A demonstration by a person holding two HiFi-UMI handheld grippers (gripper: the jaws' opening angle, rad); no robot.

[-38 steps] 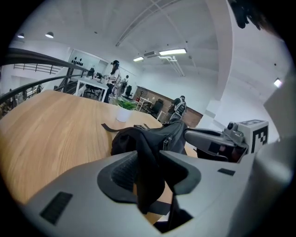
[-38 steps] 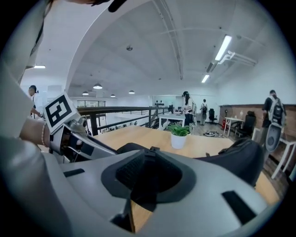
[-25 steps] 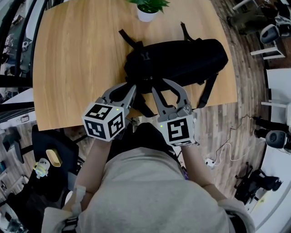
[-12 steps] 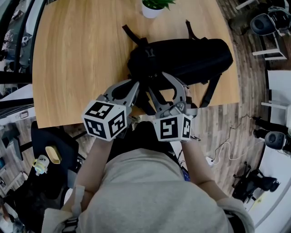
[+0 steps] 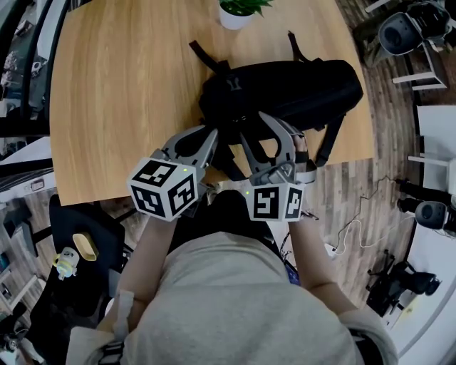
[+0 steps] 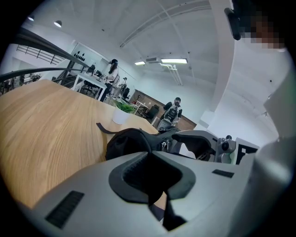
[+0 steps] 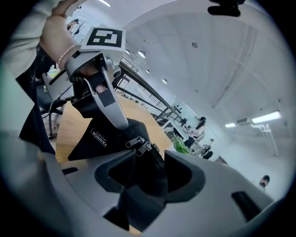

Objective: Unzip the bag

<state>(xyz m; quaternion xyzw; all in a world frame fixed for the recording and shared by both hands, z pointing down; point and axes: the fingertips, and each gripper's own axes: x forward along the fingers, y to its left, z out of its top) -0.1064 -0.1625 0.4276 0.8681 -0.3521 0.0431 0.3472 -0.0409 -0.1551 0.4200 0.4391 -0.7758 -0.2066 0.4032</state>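
A black backpack (image 5: 285, 89) lies on its side on the wooden table (image 5: 121, 93), with straps hanging over the near edge. My left gripper (image 5: 212, 137) sits at the bag's near left corner, its jaws nearly together on a dark fold of the bag (image 6: 127, 141). In the left gripper view the left gripper (image 6: 151, 152) shows only a thin dark gap. My right gripper (image 5: 279, 130) stands wide open over the bag's near side. In the right gripper view two metal zipper pulls (image 7: 138, 144) lie just ahead of the right gripper (image 7: 150, 152), by the left jaw, with bag fabric between the jaws.
A potted plant (image 5: 239, 11) in a white pot stands at the table's far edge behind the bag. The table's near edge runs just under both grippers. Chairs and equipment (image 5: 420, 50) stand on the floor to the right. People are far off in the room.
The right gripper's jaws have spread wider, and it has turned and moved forward onto the bag. The left gripper's jaws have narrowed at the bag's corner and it has barely moved.
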